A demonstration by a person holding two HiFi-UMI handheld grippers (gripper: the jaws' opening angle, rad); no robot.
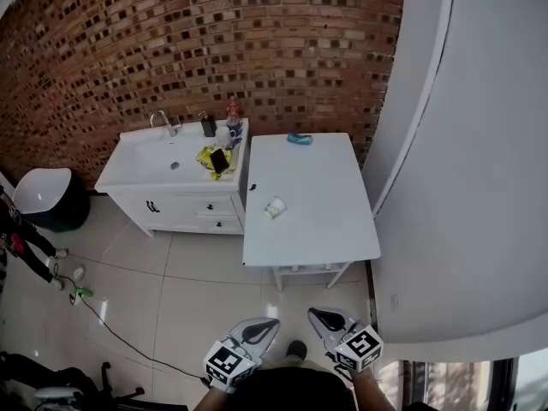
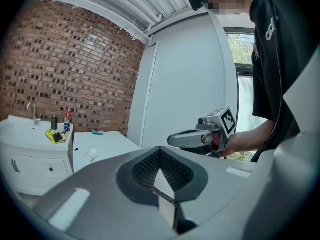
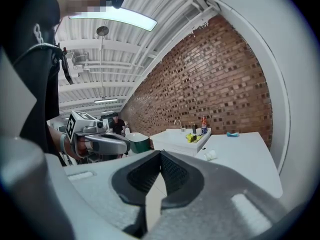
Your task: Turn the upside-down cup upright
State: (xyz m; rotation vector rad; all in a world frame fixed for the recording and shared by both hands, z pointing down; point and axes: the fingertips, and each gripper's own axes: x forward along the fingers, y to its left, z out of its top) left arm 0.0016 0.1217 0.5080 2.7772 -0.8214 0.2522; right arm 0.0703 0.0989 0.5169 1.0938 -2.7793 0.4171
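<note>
A small white paper cup [image 1: 273, 207] rests on the white table [image 1: 325, 229], left of its middle, and looks to be on its side. It also shows small and far off in the left gripper view, cup [image 2: 91, 155], and in the right gripper view, cup [image 3: 210, 155]. My left gripper [image 1: 271, 323] and right gripper [image 1: 314, 313] are held side by side over the floor, well short of the table. Both have their jaws closed together with nothing between them. Each shows in the other's view: right gripper [image 2: 172, 140], left gripper [image 3: 126, 145].
A white sink cabinet [image 1: 145, 165] with a tap, bottles, a phone and a yellow item stands against the table's left side. A blue object [image 1: 299, 139] lies at the table's far edge. A white curved wall [image 1: 462, 187] rises on the right. A cable [image 1: 120, 336] crosses the tiled floor.
</note>
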